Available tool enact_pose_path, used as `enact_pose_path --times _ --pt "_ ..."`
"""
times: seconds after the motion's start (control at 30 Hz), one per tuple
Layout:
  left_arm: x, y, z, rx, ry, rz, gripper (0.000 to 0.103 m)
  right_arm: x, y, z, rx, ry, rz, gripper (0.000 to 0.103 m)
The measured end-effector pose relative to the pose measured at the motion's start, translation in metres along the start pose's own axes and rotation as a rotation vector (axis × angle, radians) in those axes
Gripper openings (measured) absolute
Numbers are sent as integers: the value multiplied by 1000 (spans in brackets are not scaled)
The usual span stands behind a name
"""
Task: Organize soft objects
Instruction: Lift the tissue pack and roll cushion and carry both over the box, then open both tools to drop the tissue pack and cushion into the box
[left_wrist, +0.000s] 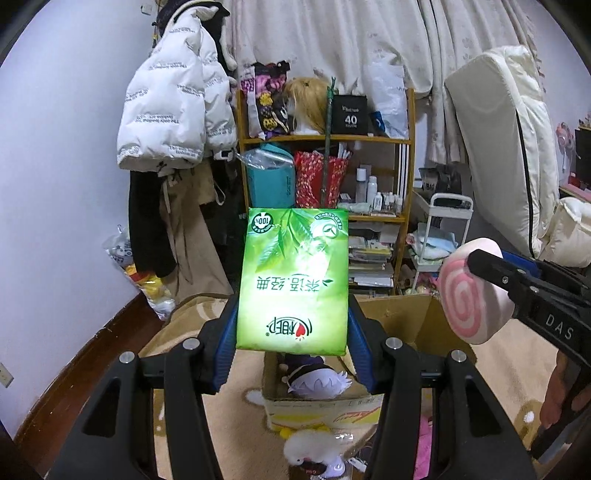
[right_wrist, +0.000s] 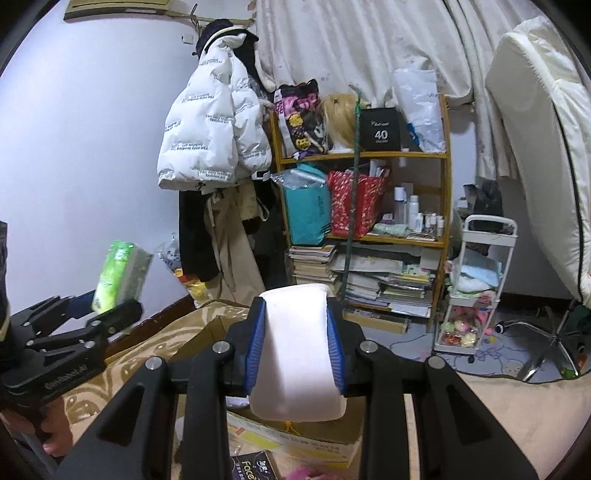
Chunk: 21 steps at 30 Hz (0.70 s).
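My left gripper (left_wrist: 293, 325) is shut on a green tissue pack (left_wrist: 293, 280) and holds it up in the air above an open cardboard box (left_wrist: 321, 402). The pack also shows in the right wrist view (right_wrist: 120, 277), held by the left gripper (right_wrist: 110, 310). My right gripper (right_wrist: 297, 343) is shut on a white and pink swirl cushion (right_wrist: 295, 350), seen edge-on. In the left wrist view the cushion (left_wrist: 469, 295) shows its pink spiral face, with the right gripper (left_wrist: 491, 273) clamped on it at the right. A purple-white plush (left_wrist: 317, 380) lies inside the box.
A white plush (left_wrist: 314, 450) lies on the tan rug in front of the box. A wooden shelf (right_wrist: 364, 155) with bags, books and bottles stands behind. A white puffer jacket (right_wrist: 210, 136) hangs on the wall. A white trolley (right_wrist: 476, 288) and a mattress (right_wrist: 535, 147) stand at the right.
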<state>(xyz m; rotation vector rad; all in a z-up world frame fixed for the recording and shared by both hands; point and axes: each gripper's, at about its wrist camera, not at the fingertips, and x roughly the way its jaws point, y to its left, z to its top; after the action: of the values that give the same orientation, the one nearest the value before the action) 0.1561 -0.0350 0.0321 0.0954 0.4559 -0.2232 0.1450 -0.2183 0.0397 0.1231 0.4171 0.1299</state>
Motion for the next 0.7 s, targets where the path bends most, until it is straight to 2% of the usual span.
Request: enact_pose_path --times 0.3,0.7 --pt "44 -11 -13 3 53 -26 52 38 -10 -19 11 42 7 33" --pt "87 -11 -31 -1 131 -37 52 61 -29 -34 75 53 12 35"
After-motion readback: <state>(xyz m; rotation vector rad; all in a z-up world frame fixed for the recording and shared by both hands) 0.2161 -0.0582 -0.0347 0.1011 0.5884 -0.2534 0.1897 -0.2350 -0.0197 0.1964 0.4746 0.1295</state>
